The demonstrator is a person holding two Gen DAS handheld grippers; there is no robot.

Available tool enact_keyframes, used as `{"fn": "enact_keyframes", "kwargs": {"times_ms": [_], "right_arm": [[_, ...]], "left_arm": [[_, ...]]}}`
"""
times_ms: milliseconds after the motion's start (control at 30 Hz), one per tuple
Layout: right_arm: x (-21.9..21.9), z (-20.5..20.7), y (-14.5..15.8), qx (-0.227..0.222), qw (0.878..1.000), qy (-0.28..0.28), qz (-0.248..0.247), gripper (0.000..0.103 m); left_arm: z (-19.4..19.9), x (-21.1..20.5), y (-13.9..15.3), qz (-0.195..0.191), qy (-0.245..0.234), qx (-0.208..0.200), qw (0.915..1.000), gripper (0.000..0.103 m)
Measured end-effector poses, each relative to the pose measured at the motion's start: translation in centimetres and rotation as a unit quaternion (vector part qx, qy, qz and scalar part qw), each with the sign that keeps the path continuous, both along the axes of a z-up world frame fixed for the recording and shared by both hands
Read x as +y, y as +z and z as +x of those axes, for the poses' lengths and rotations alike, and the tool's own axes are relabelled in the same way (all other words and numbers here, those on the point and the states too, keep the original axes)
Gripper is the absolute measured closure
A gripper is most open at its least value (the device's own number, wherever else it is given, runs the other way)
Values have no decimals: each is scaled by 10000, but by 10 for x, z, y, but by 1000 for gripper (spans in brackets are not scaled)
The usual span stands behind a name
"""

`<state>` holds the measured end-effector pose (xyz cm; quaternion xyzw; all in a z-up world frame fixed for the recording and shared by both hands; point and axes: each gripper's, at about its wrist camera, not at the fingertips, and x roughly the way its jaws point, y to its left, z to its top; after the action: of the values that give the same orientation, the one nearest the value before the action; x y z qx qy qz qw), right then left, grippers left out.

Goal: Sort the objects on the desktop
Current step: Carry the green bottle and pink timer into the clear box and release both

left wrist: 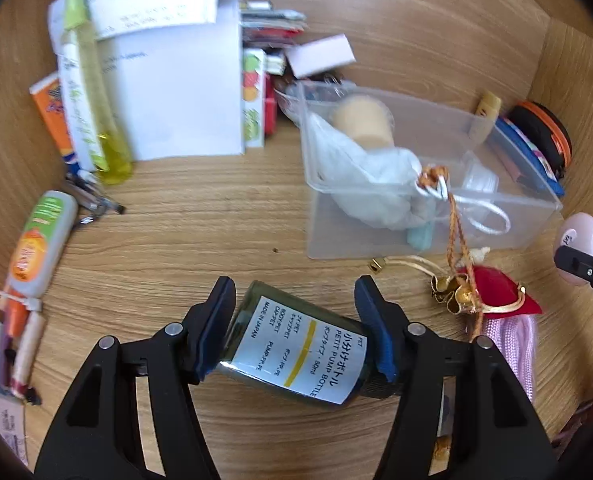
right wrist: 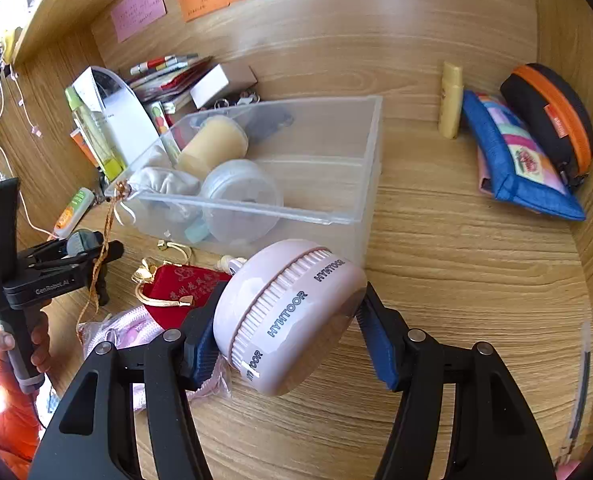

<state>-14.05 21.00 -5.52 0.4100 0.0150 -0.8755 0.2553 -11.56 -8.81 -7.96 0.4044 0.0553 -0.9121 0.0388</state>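
Observation:
My left gripper [left wrist: 296, 332] is shut on a dark green pump bottle [left wrist: 296, 352] with a white label, held above the wooden desk in front of a clear plastic bin [left wrist: 416, 216]. My right gripper [right wrist: 288, 328] is shut on a round pink HYNTOOR device [right wrist: 288, 312], held just in front of the bin [right wrist: 336, 128]. The bin holds a cream jar [right wrist: 212, 144], a clear round container [right wrist: 240, 196] and a white drawstring pouch [right wrist: 164, 188]. The left gripper also shows at the left of the right wrist view [right wrist: 76, 256].
A red pouch [right wrist: 180, 288] and a pink knitted item [right wrist: 124, 332] lie in front of the bin. A blue pouch [right wrist: 512, 160], black-orange case [right wrist: 552, 116] and yellow tube [right wrist: 450, 100] lie right. Papers [left wrist: 168, 80], a yellow bottle [left wrist: 92, 96] and a tube [left wrist: 40, 240] lie left.

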Motion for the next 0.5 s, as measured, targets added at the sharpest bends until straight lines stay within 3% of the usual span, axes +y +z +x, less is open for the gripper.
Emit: {"fn": "enact_keyframes", "kwargs": {"times_ms": [200,500], "right_arm": [[8,5,12,156,9998,-53,-58,45],[11,9,32,449,9990,-42,-4,45]], "left_arm": [[19,-9,23,-70,126,300,9994,42],[15,-2,53,20,19,652,9979,42]]}}
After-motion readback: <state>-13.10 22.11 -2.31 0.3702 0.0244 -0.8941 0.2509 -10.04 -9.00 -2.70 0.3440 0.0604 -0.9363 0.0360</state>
